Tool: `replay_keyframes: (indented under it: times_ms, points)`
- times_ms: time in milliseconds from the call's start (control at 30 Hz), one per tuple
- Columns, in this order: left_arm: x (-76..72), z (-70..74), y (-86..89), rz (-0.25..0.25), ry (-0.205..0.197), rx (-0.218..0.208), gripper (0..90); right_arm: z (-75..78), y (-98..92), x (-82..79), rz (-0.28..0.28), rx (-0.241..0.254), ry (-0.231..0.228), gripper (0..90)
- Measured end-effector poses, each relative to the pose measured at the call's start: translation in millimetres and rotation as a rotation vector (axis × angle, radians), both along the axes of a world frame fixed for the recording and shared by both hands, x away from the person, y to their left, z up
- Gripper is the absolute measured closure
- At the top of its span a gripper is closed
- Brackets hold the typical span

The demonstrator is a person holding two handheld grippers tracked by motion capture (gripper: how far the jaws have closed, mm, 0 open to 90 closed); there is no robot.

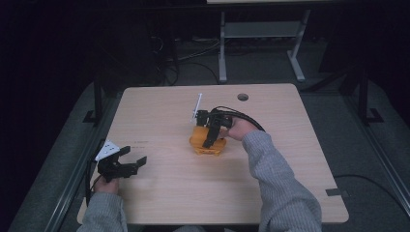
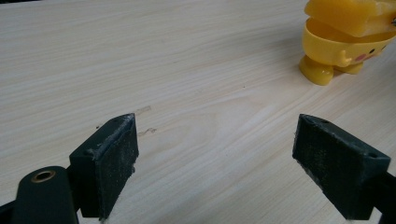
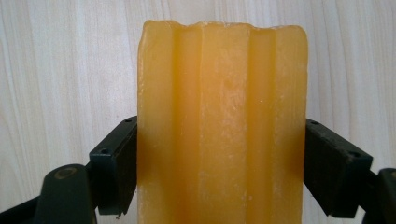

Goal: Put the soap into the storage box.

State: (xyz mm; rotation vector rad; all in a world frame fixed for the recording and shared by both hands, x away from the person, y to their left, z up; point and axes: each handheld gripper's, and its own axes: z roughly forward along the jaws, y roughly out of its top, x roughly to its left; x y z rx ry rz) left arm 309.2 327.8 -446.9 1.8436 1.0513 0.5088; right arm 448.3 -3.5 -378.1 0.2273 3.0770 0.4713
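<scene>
A yellow toy figure (image 1: 209,146) with small feet and a painted face stands at the middle of the wooden table (image 1: 159,193); in the left gripper view it is at the top right (image 2: 336,53). A ribbed yellow-orange block (image 3: 222,121) rests on top of the figure (image 2: 348,14). My right gripper (image 1: 211,140) comes down over the figure and is shut on this block, one jaw pressed on each side (image 3: 219,172). My left gripper (image 1: 135,155) rests low at the table's front left, open and holding nothing (image 2: 215,158).
A round cable hole (image 1: 242,96) sits near the table's far edge. Small scuff marks (image 2: 145,121) lie on the wood just ahead of my left gripper. Another desk's white legs (image 1: 222,53) stand on the floor beyond the table.
</scene>
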Motion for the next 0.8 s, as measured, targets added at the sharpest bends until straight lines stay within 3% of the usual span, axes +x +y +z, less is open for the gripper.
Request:
replay_keyframes:
  times_ms: [800]
  points:
    - [-0.4, 0.6, 0.3, -0.001, 0.002, 0.002, 13.8, -4.1, 5.4, -1.7, 0.009, -0.024, -0.022, 21.1]
